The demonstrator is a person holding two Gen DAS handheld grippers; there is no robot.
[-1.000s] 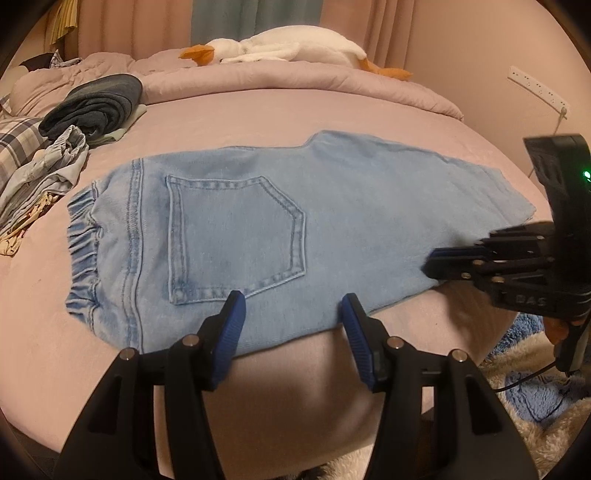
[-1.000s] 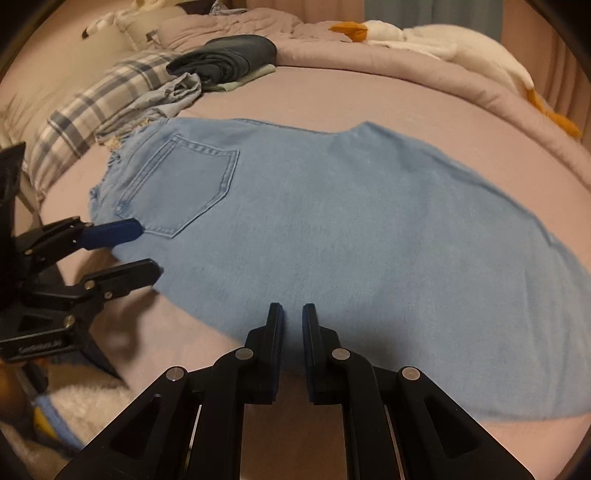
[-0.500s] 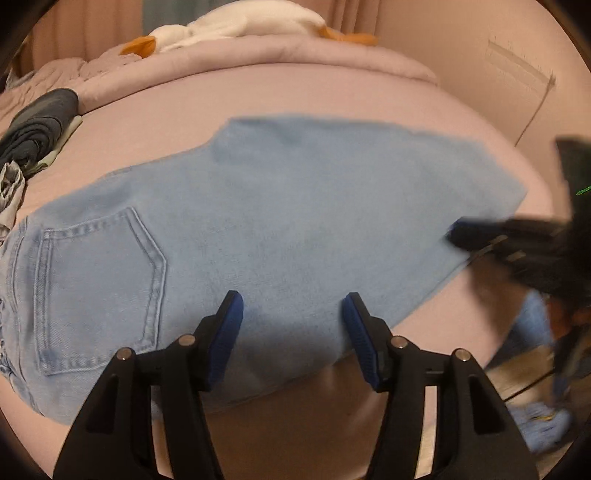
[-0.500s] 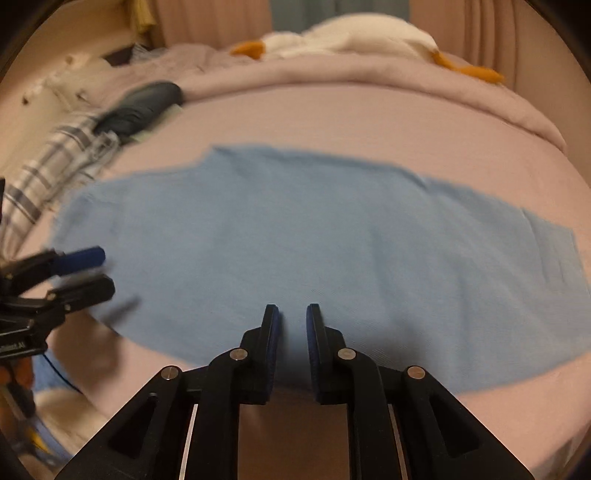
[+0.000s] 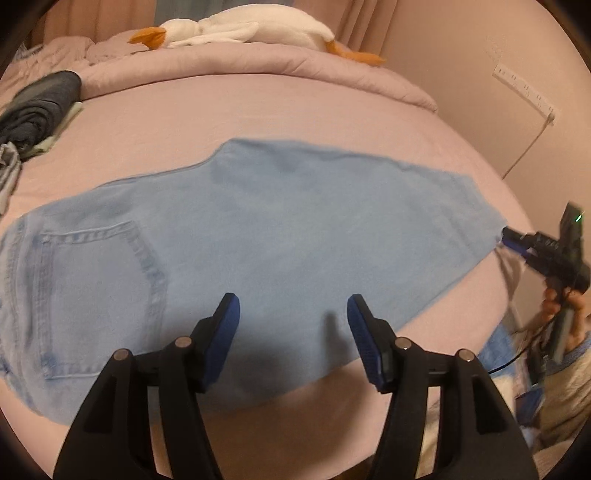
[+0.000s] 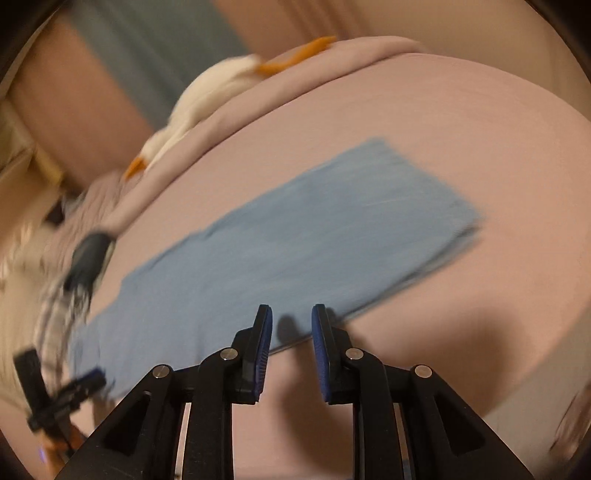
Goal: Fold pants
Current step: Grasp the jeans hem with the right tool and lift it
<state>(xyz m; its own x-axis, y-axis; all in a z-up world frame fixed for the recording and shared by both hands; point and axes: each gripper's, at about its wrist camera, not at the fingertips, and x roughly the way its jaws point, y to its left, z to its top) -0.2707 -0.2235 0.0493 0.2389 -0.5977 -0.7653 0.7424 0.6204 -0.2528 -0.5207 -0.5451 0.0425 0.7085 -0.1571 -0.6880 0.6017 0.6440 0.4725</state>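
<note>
Light blue jeans (image 5: 280, 229) lie flat on the pink bed (image 5: 229, 110), back pocket (image 5: 99, 291) to the left, leg hem to the right. My left gripper (image 5: 291, 310) hovers over the jeans' near edge at mid-length. Its jaws are opening and hold nothing. In the blurred, tilted right wrist view, my right gripper (image 6: 291, 317) is at the near edge of the jeans (image 6: 295, 240), close to the hem end. Its jaws are opening a little, with only a narrow gap and no cloth between the pads. From the left wrist view the right gripper (image 5: 515, 238) shows at the hem corner.
A white plush goose (image 5: 240, 26) lies on the rolled duvet (image 5: 295, 70) at the back. Folded dark clothes (image 5: 37, 103) sit at the far left. A power strip (image 5: 524, 88) hangs on the right wall. A person's hand (image 5: 561, 306) and a rug (image 5: 554, 387) show beside the bed.
Both grippers have moved to the right along the jeans. The right one swung far toward the hem end, rolled over, and its shut jaws parted slightly. The left jaws widened a little.
</note>
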